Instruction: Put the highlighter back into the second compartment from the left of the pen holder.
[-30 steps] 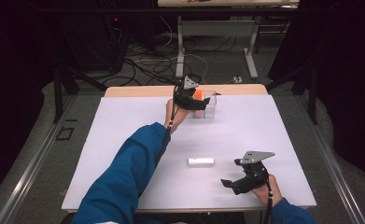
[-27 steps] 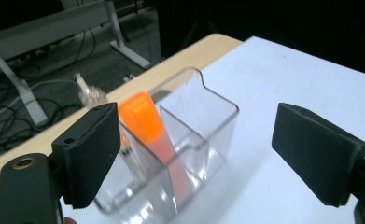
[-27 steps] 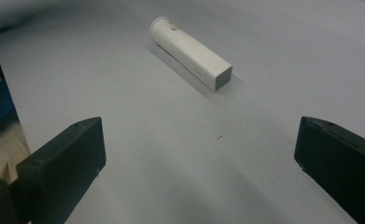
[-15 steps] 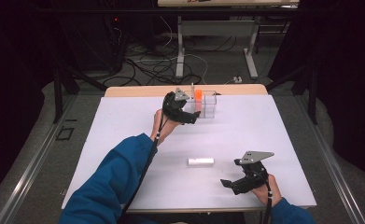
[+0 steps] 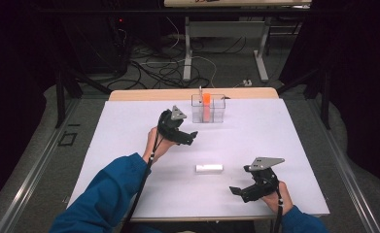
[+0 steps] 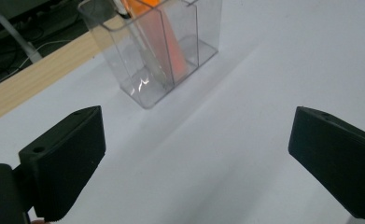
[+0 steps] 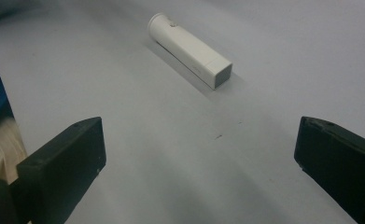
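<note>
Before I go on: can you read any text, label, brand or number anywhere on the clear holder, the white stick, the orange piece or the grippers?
No readable text in any view.
Clear holder: bare plastic, no label.
Orange piece inside it: no print that can be made out.
White stick: plain, one small mark near its round end, too small to read.
Left gripper and right gripper: black jaws and grey plates, no lettering legible.
</note>
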### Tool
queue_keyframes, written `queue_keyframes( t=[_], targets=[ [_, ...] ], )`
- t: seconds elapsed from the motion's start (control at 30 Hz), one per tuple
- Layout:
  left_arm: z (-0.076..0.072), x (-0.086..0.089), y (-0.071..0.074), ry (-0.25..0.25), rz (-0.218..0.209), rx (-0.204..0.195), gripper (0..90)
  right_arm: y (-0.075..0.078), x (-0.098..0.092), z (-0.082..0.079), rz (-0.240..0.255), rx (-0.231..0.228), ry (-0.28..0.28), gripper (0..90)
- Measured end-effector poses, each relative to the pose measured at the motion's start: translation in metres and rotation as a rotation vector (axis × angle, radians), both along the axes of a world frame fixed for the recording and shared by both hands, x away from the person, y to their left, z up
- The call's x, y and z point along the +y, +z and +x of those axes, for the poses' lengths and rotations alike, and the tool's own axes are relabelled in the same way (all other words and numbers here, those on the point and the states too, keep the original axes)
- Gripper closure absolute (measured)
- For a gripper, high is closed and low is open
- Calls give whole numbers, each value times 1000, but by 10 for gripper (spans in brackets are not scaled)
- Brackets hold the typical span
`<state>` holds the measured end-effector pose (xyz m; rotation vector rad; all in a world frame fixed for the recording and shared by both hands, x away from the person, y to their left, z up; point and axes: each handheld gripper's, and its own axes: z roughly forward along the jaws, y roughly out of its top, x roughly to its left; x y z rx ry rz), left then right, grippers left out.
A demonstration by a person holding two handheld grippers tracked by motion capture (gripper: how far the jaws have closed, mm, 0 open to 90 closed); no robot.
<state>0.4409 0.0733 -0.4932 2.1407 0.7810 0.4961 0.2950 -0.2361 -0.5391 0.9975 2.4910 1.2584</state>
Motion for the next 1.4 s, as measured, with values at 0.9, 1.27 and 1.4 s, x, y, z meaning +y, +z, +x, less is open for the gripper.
queue_keyframes(
  t=[0.9, 1.27, 1.4],
  targets=[
    [-78, 70, -33, 9, 61, 68, 0, 0, 1, 1, -20, 5, 15, 17],
    [-104, 93, -39, 8, 85, 59, 0, -1, 1, 1, -24, 3, 10, 17],
    [-111, 98, -42, 10, 85, 67, 0, -1, 2, 0, -19, 13, 5, 17]
  ],
)
